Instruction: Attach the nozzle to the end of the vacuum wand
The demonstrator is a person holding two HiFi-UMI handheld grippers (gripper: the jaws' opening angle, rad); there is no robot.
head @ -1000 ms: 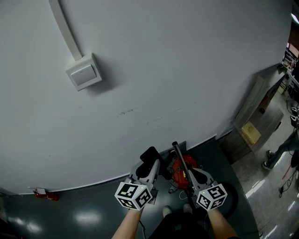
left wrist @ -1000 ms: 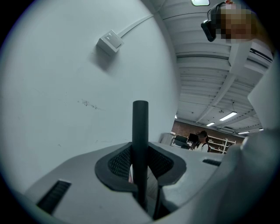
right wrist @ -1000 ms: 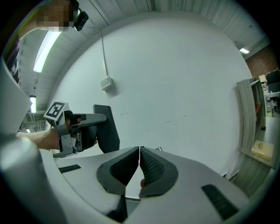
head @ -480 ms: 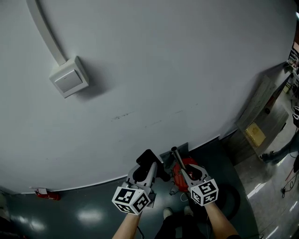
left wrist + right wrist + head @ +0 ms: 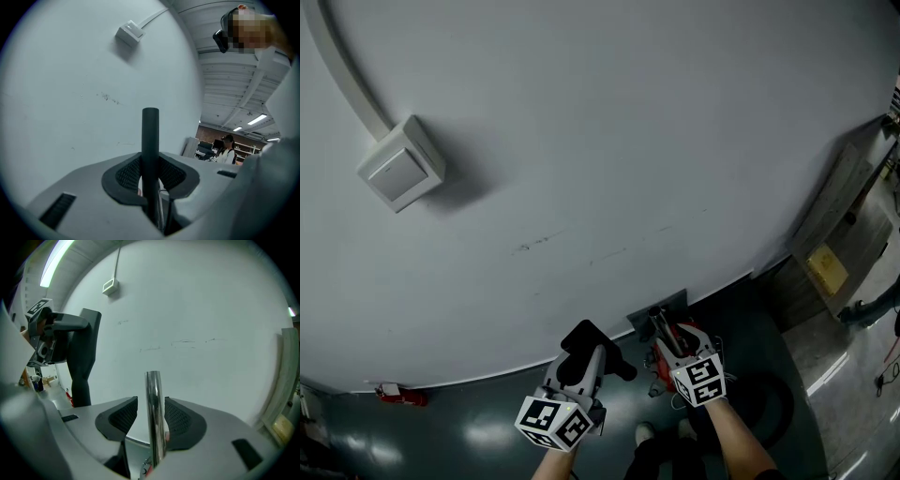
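A black nozzle (image 5: 586, 342) stands up out of my left gripper (image 5: 578, 361), whose pads press on its dark neck (image 5: 150, 154). The chrome vacuum wand (image 5: 660, 326) rises from the red vacuum body (image 5: 662, 364) on the floor by the wall. It runs between the jaws of my right gripper (image 5: 671, 342), which are opening, with a gap showing on each side of the tube (image 5: 154, 413). In the right gripper view the nozzle (image 5: 84, 362) hangs to the left of the wand, apart from it, and the wand's open end is bare.
A white wall fills most of the view, with a switch box (image 5: 398, 173) and its conduit. A black hose (image 5: 773, 408) loops on the dark floor to the right. A small red object (image 5: 398, 394) lies at the wall's foot, and a wooden cabinet (image 5: 839, 234) stands far right.
Both grippers have sunk lower in the view. The right one has come down along the wand toward the red body. The switch box has drifted left.
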